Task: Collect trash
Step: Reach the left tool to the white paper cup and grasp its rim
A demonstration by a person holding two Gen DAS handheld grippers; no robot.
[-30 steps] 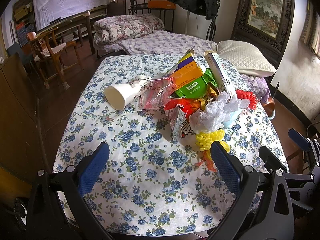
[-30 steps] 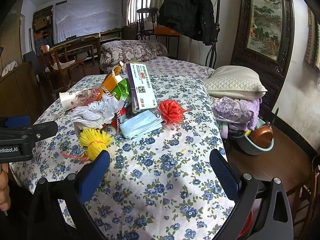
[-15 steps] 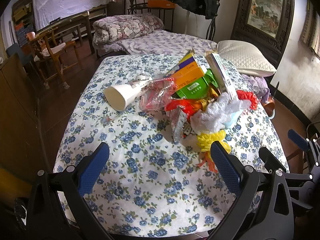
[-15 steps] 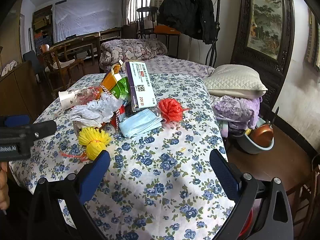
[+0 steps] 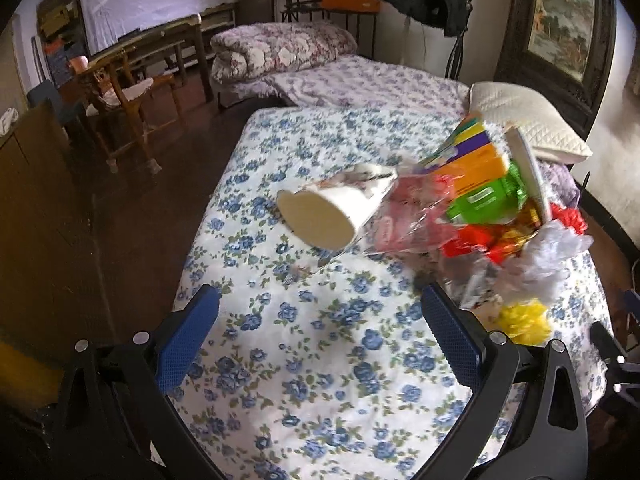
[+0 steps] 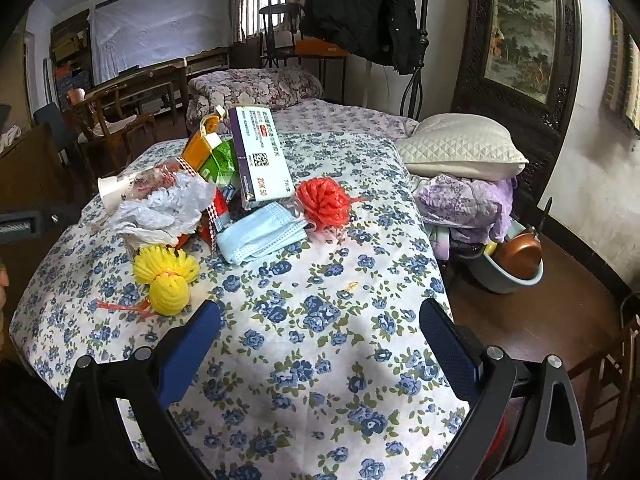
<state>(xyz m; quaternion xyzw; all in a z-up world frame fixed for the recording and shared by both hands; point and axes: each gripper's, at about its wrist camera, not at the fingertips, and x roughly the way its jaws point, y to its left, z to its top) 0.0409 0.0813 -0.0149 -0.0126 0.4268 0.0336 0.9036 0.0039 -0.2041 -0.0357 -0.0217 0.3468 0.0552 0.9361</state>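
A pile of trash lies on the floral-clothed table (image 5: 320, 360). In the left wrist view a tipped white paper cup (image 5: 332, 210) lies ahead, with a clear red wrapper (image 5: 404, 220), orange and green cartons (image 5: 480, 184), a crumpled white bag (image 5: 548, 256) and a yellow net (image 5: 524, 320) to its right. My left gripper (image 5: 320, 340) is open and empty, short of the cup. In the right wrist view I see the yellow net (image 6: 166, 276), a blue face mask (image 6: 260, 236), a red net (image 6: 326, 202) and a white box (image 6: 260, 156). My right gripper (image 6: 320, 344) is open and empty above the cloth.
A bed with a folded quilt (image 6: 256, 88) and a pillow (image 6: 460, 148) stands behind the table. A basin with a copper pan (image 6: 516, 260) sits on the floor at the right. Wooden chairs (image 5: 120, 112) stand at the left. A dark cabinet (image 5: 36, 200) is near left.
My left gripper has moved forward and to the left, so the paper cup is now closer and centred. The right gripper has hardly moved.
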